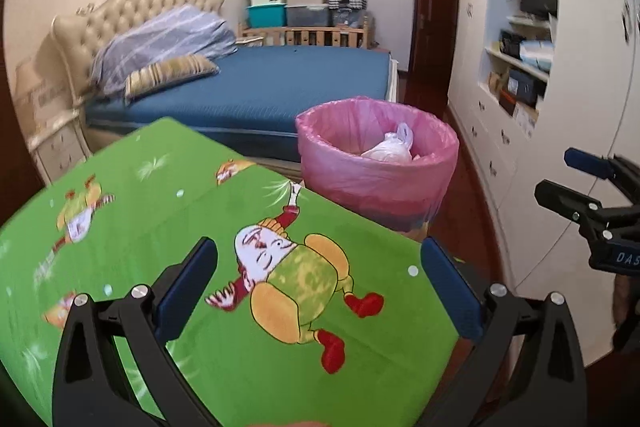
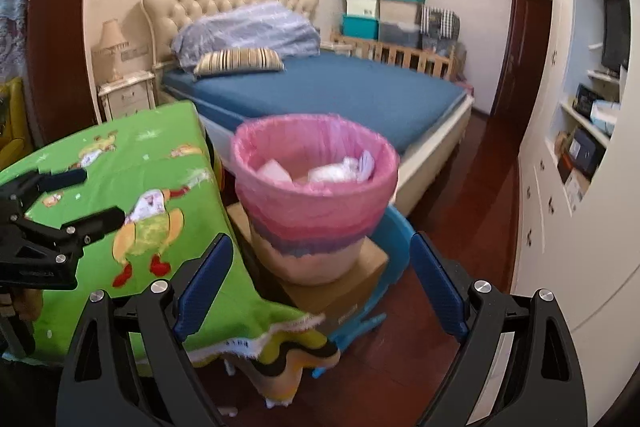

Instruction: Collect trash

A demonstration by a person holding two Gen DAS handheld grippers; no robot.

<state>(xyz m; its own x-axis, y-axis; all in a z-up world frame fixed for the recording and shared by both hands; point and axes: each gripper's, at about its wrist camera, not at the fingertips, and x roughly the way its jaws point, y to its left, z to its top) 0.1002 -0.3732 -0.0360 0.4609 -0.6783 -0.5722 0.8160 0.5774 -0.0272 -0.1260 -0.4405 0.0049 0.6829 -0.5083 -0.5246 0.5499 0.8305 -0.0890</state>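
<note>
A bin lined with a pink bag (image 1: 376, 163) (image 2: 316, 167) stands past the right corner of the table, on a cardboard box (image 2: 340, 287). White crumpled trash (image 1: 390, 147) (image 2: 340, 169) lies inside it. My left gripper (image 1: 316, 287) hovers open over the green cartoon cloth (image 1: 200, 227), nothing between its fingers. My right gripper (image 2: 320, 287) is open and empty, in front of the bin and a little below its rim. In the left wrist view the right gripper (image 1: 560, 179) shows at the far right; in the right wrist view the left gripper (image 2: 100, 199) shows at the left, over the cloth (image 2: 132, 179).
A bed with a blue mattress (image 1: 280, 87) (image 2: 332, 87) lies behind the table and bin. A white wall of cupboards and shelves (image 1: 520, 87) (image 2: 580, 147) runs along the right. A blue plastic chair (image 2: 392, 259) sits under the box. Dark red floor (image 2: 472, 167) lies between bed and cupboards.
</note>
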